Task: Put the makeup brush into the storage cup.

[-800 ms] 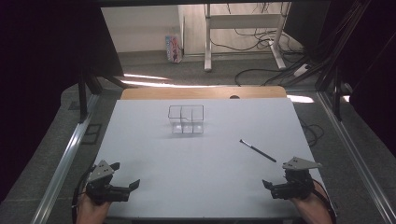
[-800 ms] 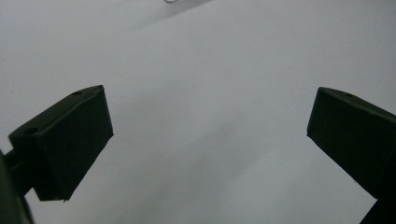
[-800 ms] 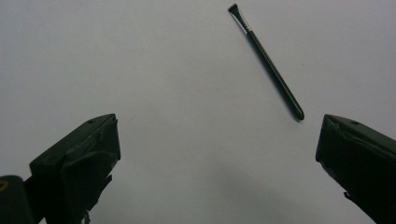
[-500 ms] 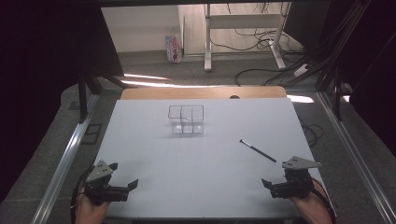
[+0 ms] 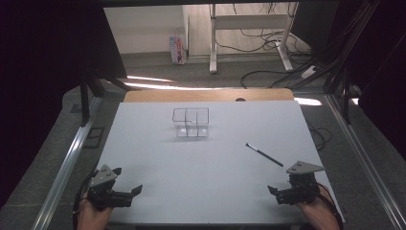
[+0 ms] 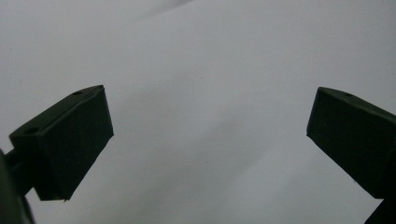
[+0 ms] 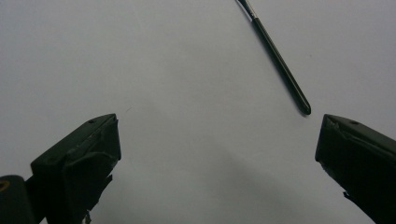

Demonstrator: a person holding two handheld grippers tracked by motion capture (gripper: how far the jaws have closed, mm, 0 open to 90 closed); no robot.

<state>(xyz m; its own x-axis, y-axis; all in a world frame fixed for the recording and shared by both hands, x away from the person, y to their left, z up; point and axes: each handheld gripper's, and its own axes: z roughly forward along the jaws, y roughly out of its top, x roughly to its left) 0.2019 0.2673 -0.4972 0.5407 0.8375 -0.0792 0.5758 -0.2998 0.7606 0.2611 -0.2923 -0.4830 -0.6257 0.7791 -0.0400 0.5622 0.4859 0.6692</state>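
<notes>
A thin black pen-like stick (image 5: 264,155) lies at an angle on the white table (image 5: 201,163), right of centre. In the right gripper view the stick (image 7: 280,60) lies ahead and to the right, its near end just beyond the right jaw. A small clear box with compartments (image 5: 191,122) stands farther back at mid-table. My left gripper (image 5: 127,180) rests at the near left corner, open and empty; its jaws stand wide over bare table in the left gripper view (image 6: 210,112). My right gripper (image 5: 274,195) sits at the near right, open and empty (image 7: 219,126).
A wooden board edge (image 5: 206,95) borders the table's far side. Metal rails (image 5: 67,163) run along both sides. Beyond the table are cables and desk legs (image 5: 249,43) on the floor.
</notes>
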